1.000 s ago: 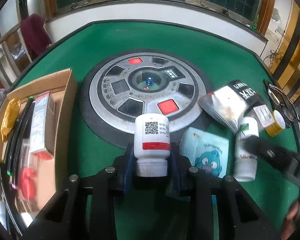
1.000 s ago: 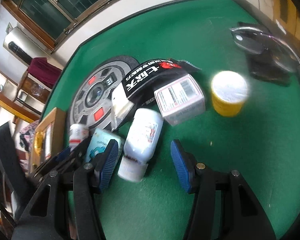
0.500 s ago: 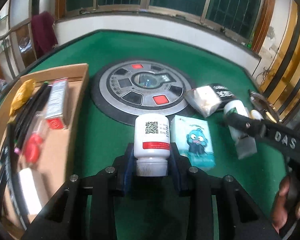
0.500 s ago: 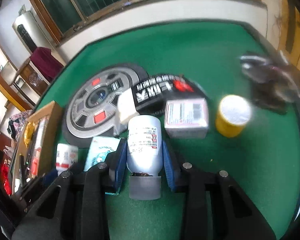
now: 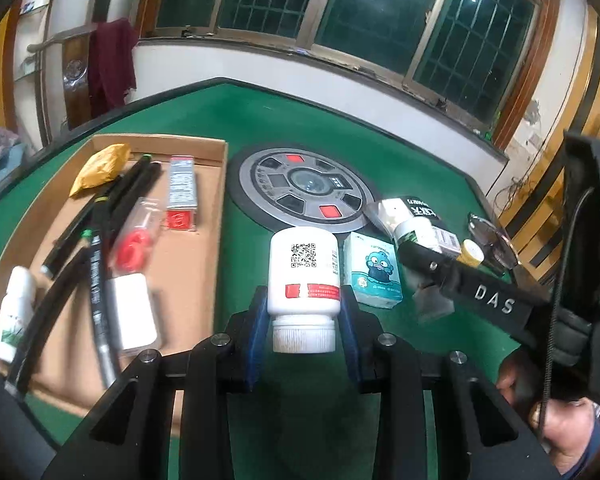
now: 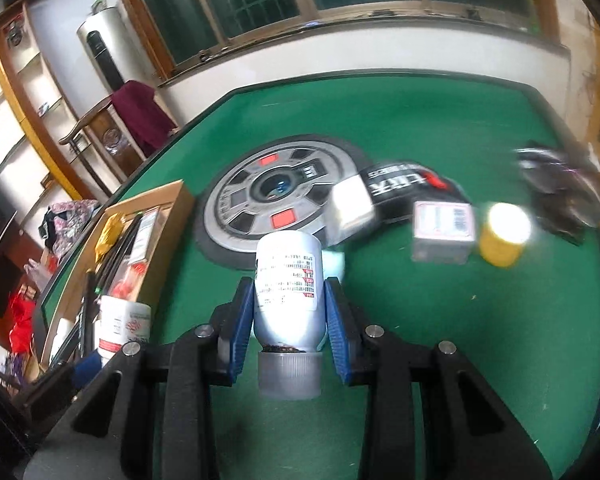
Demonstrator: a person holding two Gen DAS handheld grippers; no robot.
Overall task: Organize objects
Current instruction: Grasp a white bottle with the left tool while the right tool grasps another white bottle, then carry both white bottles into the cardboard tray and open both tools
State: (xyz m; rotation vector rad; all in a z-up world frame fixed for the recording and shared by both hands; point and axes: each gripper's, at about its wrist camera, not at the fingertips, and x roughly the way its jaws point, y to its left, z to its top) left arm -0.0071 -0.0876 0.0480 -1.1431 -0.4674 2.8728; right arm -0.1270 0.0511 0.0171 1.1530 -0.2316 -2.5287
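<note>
My left gripper [image 5: 303, 295] is shut on a white pill bottle [image 5: 303, 256] with a QR code and a red band, cap towards the camera. It hangs above the green table, just right of the cardboard tray [image 5: 204, 240]. My right gripper [image 6: 289, 285] is shut on a second white bottle [image 6: 288, 256] with a printed label and a grey cap, lifted off the felt. In the left wrist view that right gripper [image 5: 418, 254] reaches in from the right with its bottle [image 5: 410, 230]. The left bottle [image 6: 124, 326] shows at the lower left of the right wrist view.
The tray holds a yellow packet [image 5: 100, 168], black pens [image 5: 116, 200], a red-and-silver box [image 5: 182, 196] and a small white bottle [image 5: 14, 312]. A round grey disc [image 5: 300, 188] fills the table's middle. To its right lie a tissue pack [image 5: 374, 272], black pouch [image 6: 404, 184], pink box [image 6: 444, 224], yellow jar [image 6: 502, 236] and glasses [image 6: 556, 184].
My right gripper closed on the lying bottle and lifted it. Both hands rose and moved left towards the tray, the left one still carrying its bottle.
</note>
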